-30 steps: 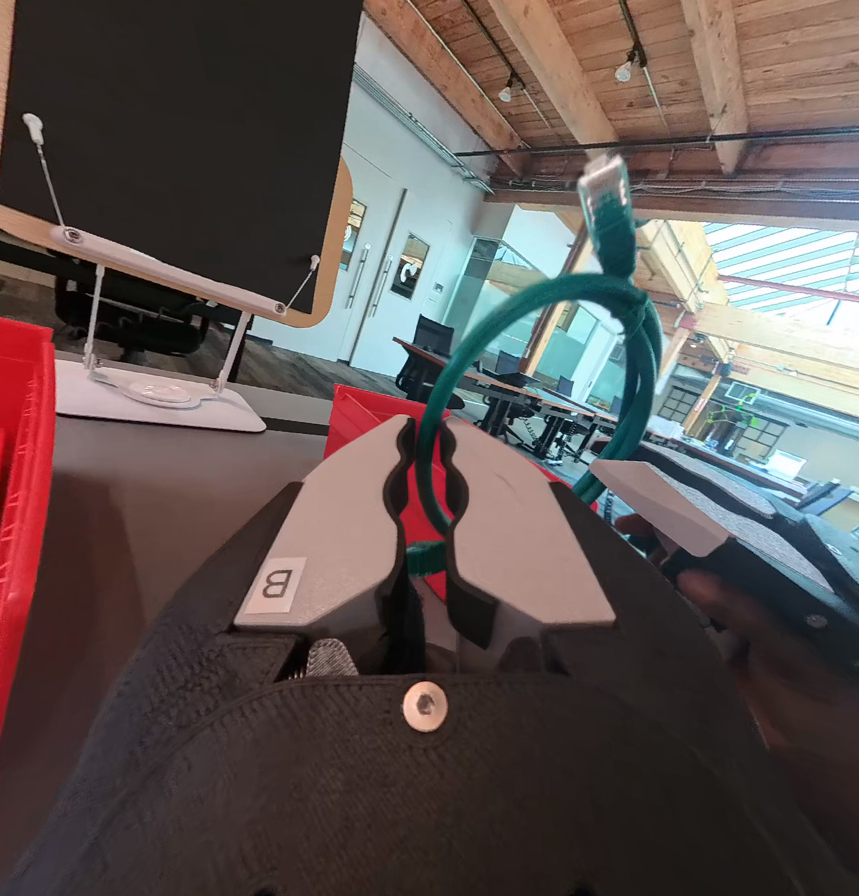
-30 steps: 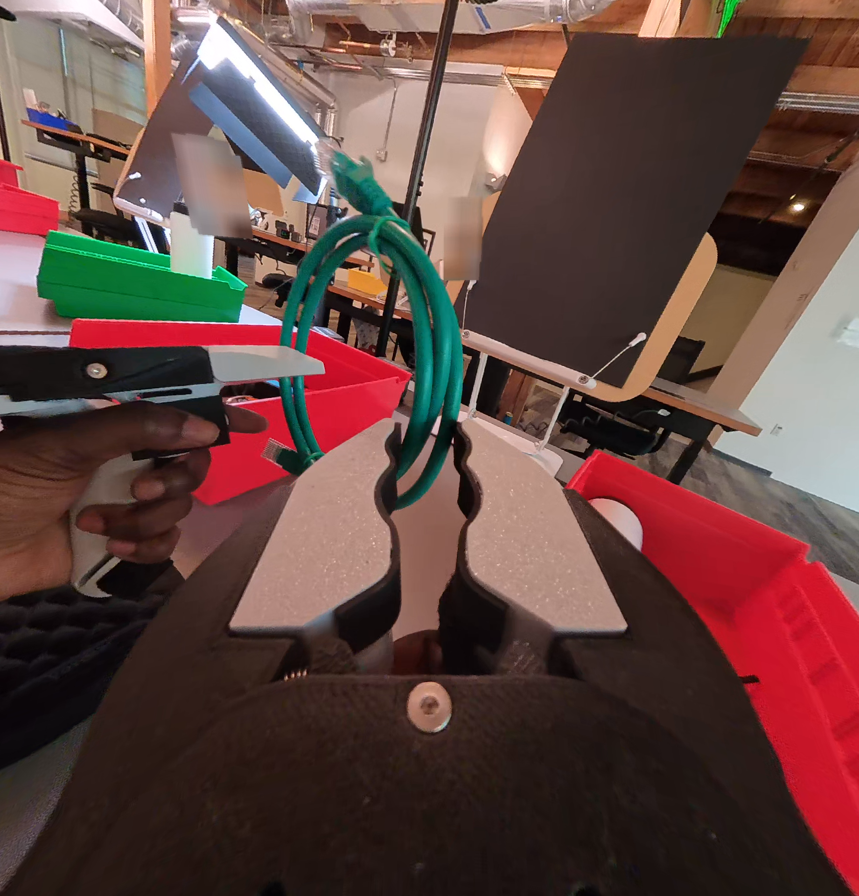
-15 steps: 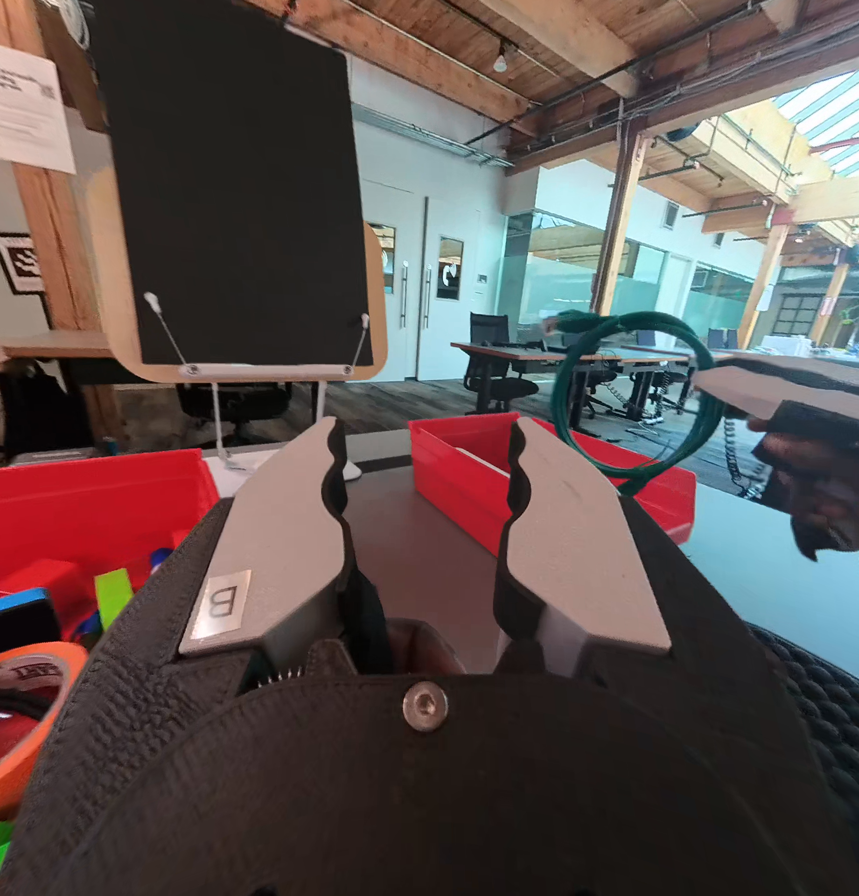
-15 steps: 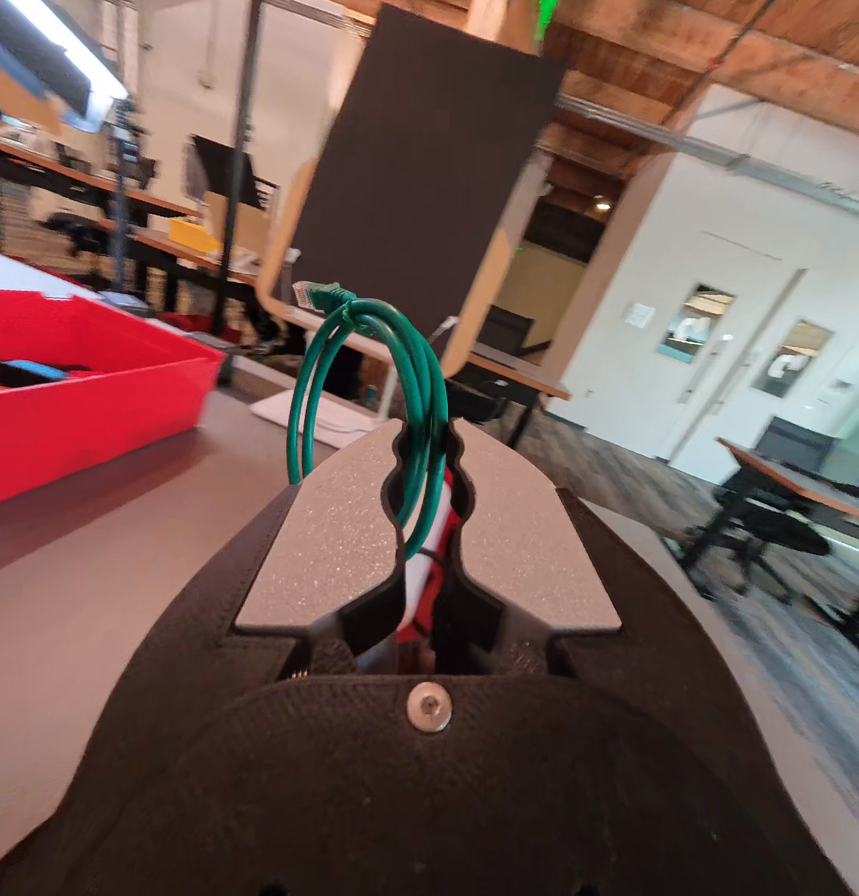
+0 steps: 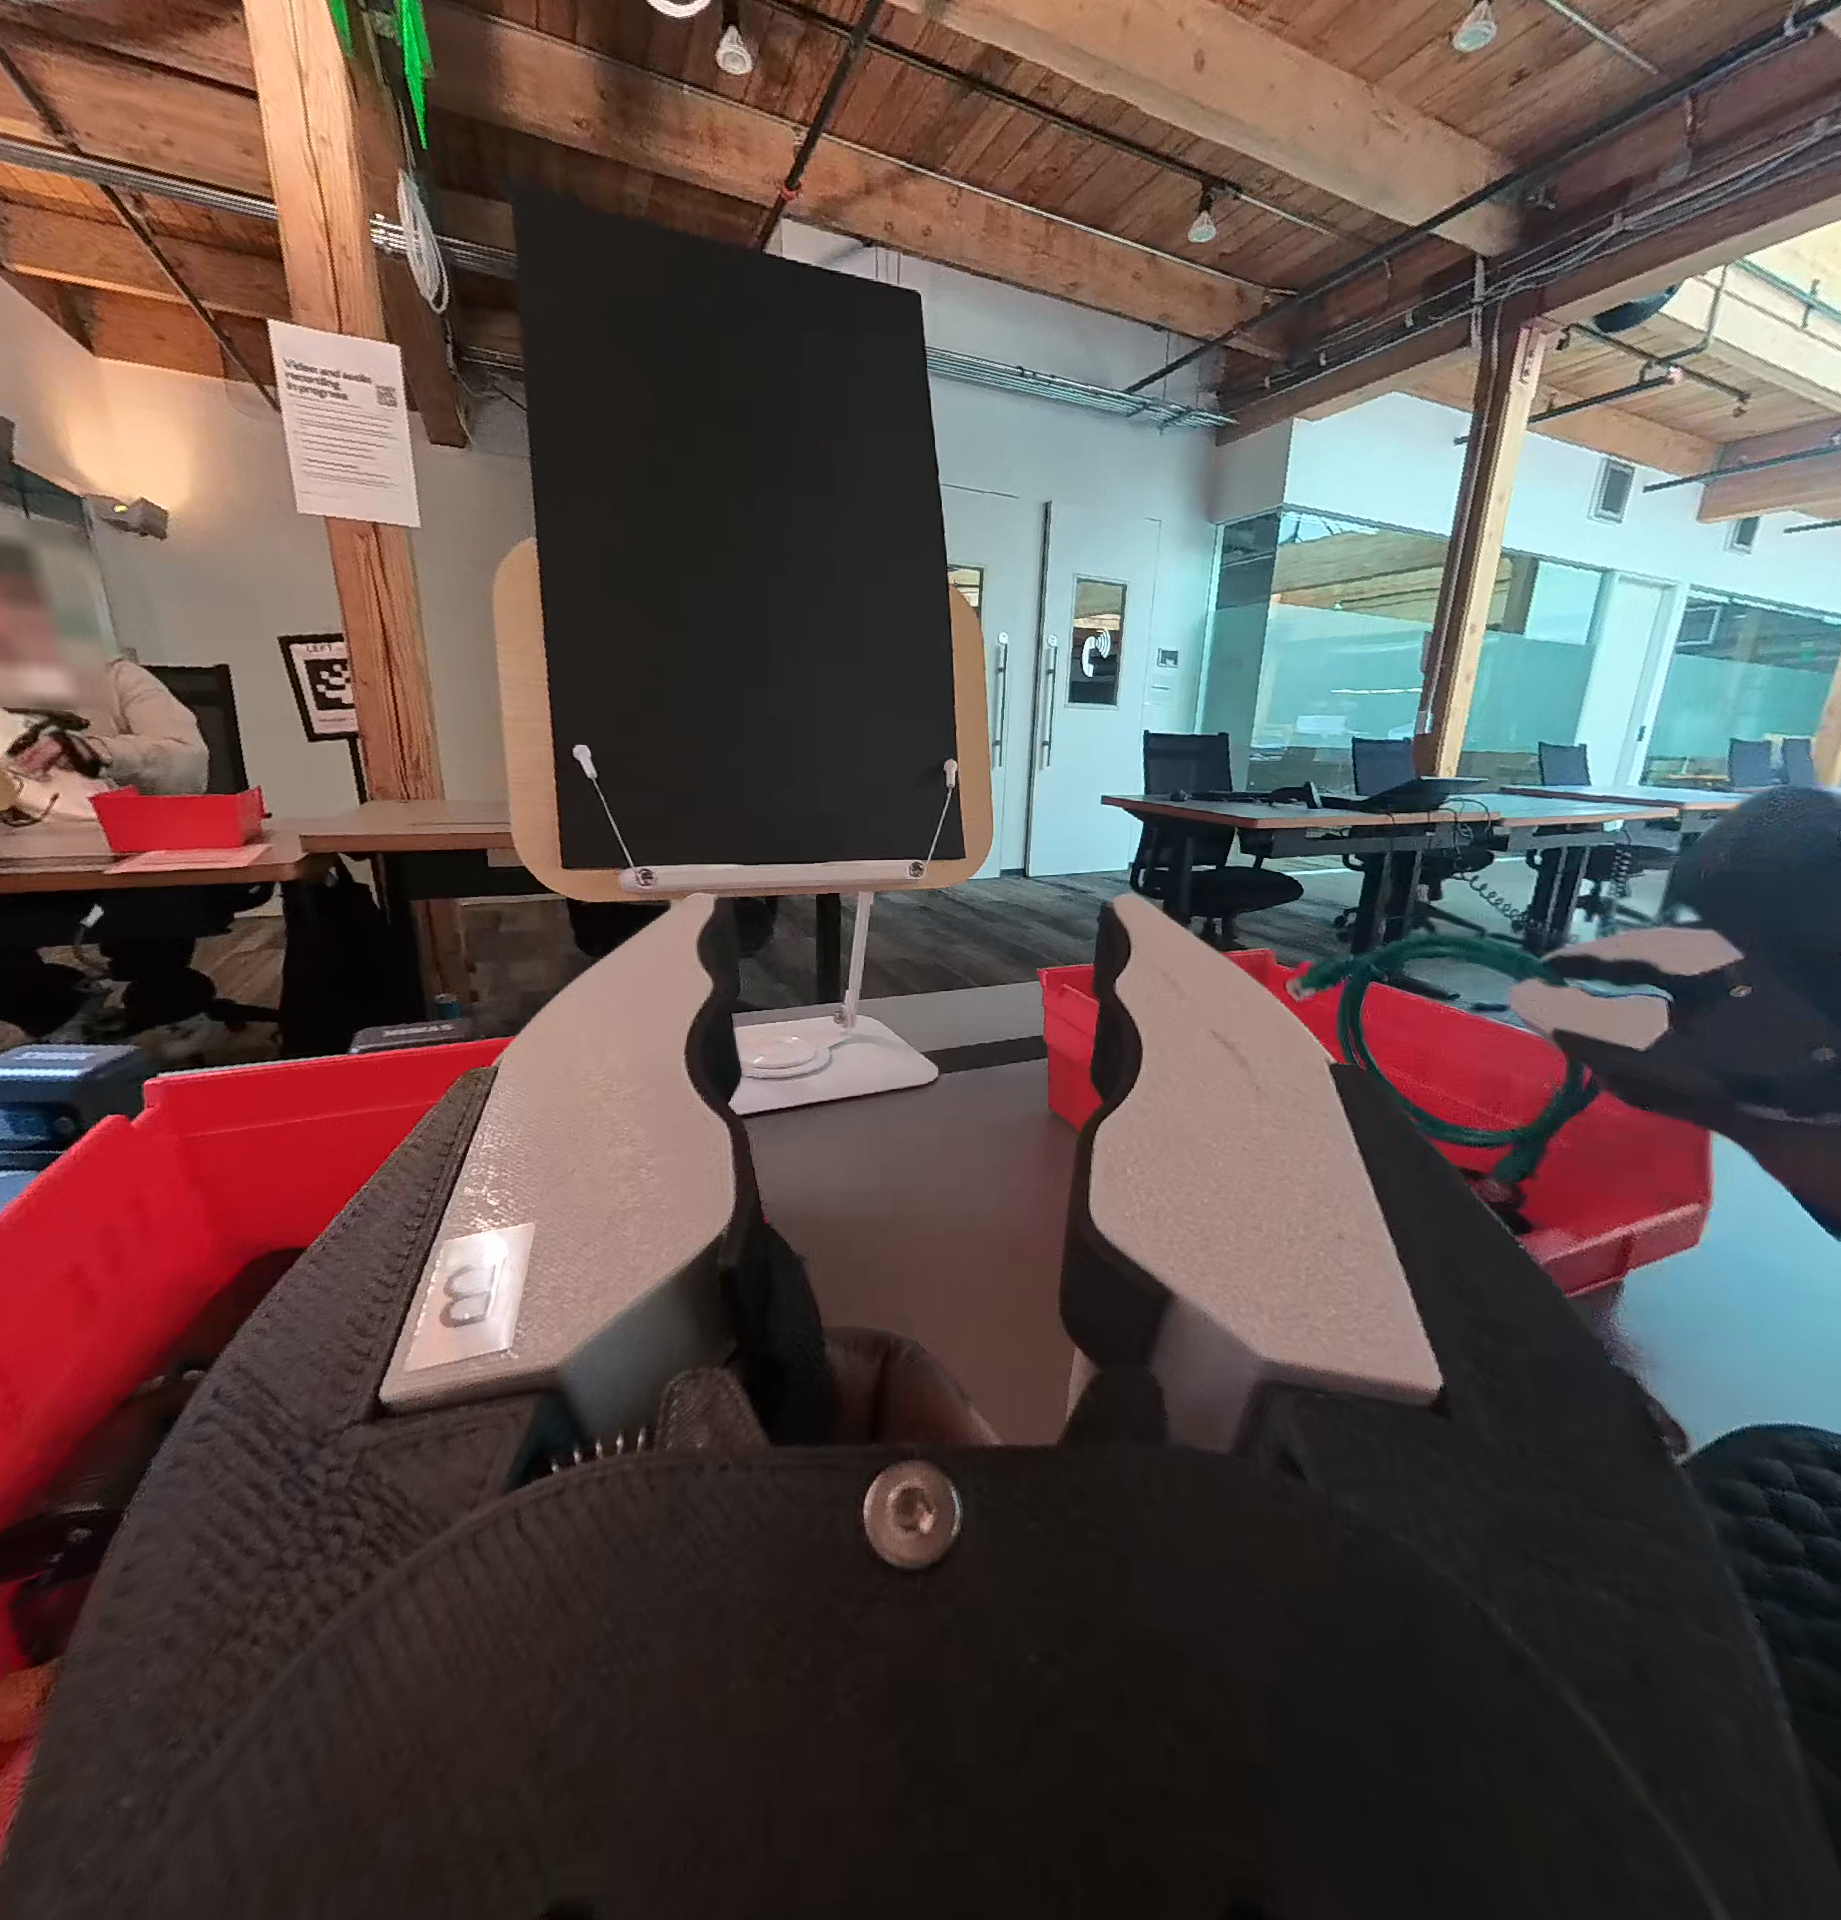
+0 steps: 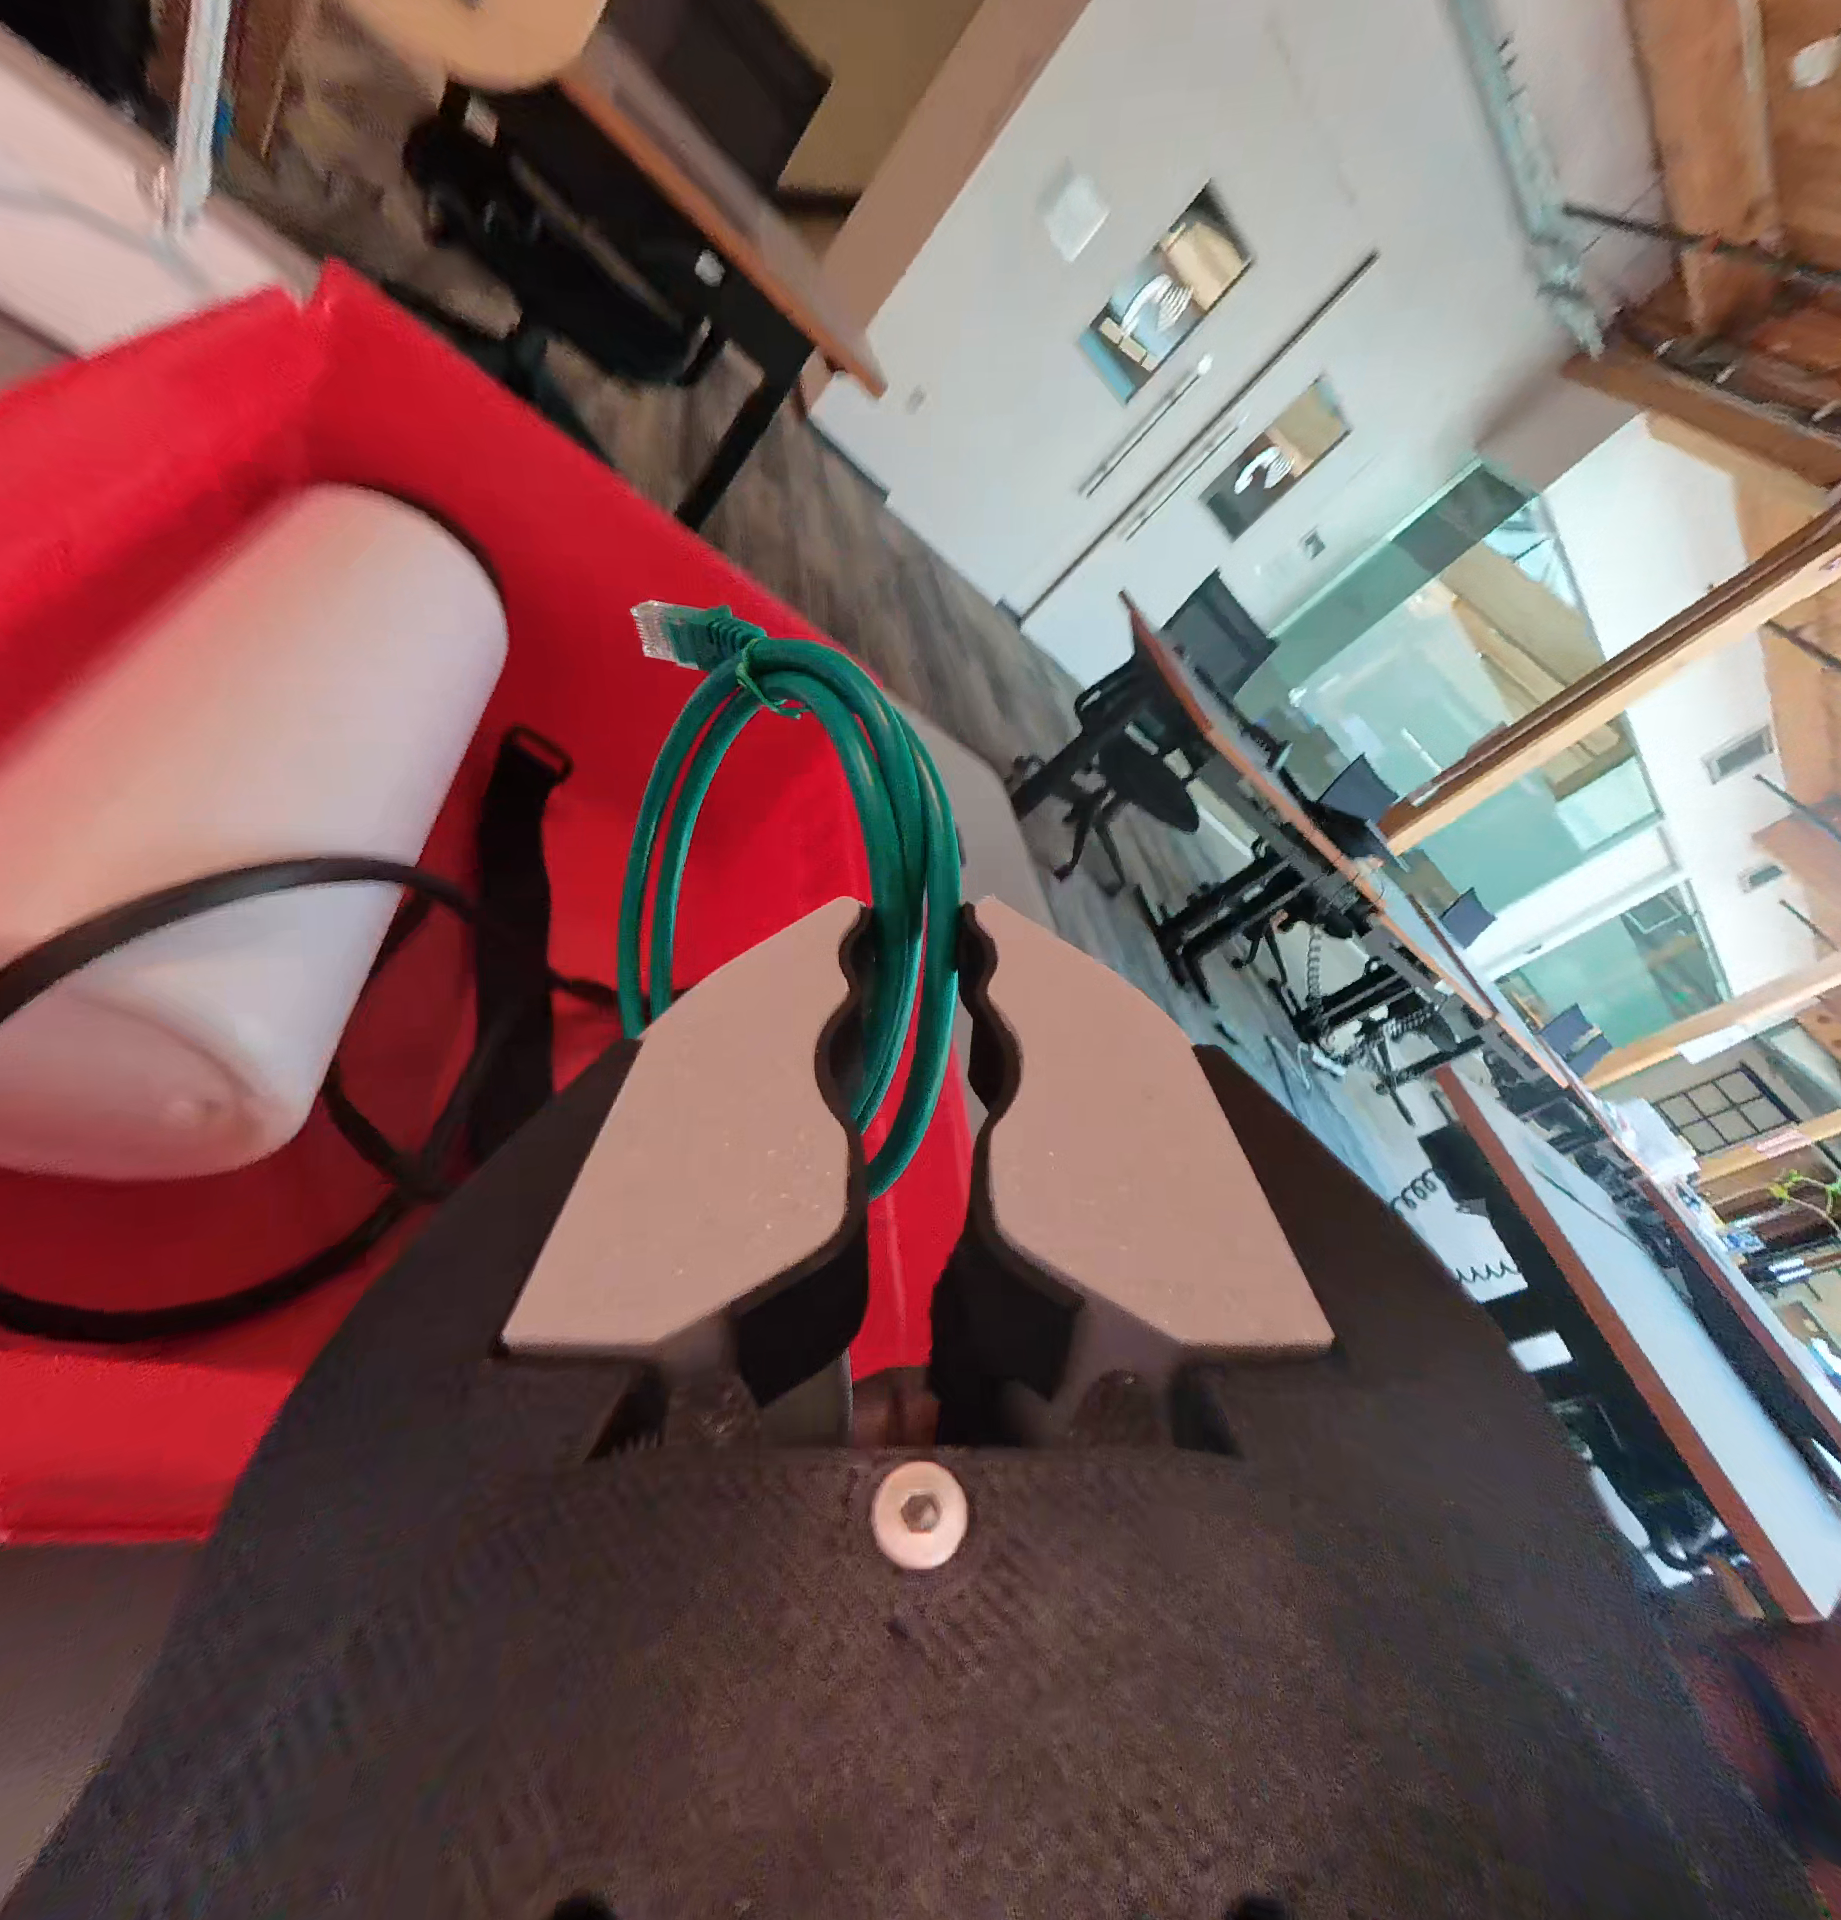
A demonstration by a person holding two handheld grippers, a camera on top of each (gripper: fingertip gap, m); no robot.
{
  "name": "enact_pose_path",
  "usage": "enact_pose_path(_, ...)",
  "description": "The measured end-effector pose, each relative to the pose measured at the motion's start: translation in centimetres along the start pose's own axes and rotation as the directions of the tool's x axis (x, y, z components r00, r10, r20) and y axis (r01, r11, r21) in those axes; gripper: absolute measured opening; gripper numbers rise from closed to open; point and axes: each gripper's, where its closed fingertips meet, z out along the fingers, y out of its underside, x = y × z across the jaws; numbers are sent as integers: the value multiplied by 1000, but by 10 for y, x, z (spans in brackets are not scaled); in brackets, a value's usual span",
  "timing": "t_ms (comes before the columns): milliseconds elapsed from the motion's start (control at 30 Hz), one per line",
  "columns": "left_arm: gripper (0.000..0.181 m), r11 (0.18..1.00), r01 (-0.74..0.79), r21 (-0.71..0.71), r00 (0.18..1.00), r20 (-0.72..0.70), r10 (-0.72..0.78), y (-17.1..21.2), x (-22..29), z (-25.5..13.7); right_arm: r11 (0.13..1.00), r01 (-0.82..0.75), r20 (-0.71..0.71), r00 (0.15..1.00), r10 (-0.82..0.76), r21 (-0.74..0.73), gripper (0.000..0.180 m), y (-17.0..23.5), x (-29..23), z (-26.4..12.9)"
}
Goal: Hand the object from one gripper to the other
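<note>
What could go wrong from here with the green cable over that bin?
1. The right hand-held gripper pinches the coiled green cable only near its tips, so the coil could slip out.
2. It is tilted over the red bin, where a black cable and a white cylinder lie; the loop may snag or tangle on release.
3. The left hand-held gripper is open and apart, so it cannot catch a drop.
</note>
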Motion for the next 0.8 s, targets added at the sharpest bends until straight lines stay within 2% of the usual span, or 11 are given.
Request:
enact_pose_path(133,66,1000,-28,-11,1000,13,28,0,-5,-2,996,-14,96,995,22,-86,17,16,-20,10)
enact_pose_path(300,66,1000,-22,-17,1000,21,23,2,-10,-3,985,-149,215,963,164,-86,21,11,-28,8)
enact_pose_path(467,66,999,-34,-17,999,28,34,0,-12,-4,974,-209,322,919,228,-92,22,5,-39,1)
enact_pose_path(667,66,999,-34,-13,999,31,35,-1,-13,-4,973,-201,446,865,231,-115,17,-1,-61,-15)
enact_pose_path(733,66,999,-36,-14,999,32,36,-1,-14,-4,970,-210,483,841,242,-120,7,-2,-69,-18)
enact_pose_path(800,66,999,-36,-13,999,33,36,-1,-14,-4,970,-211,496,833,243,-122,6,-1,-75,-17)
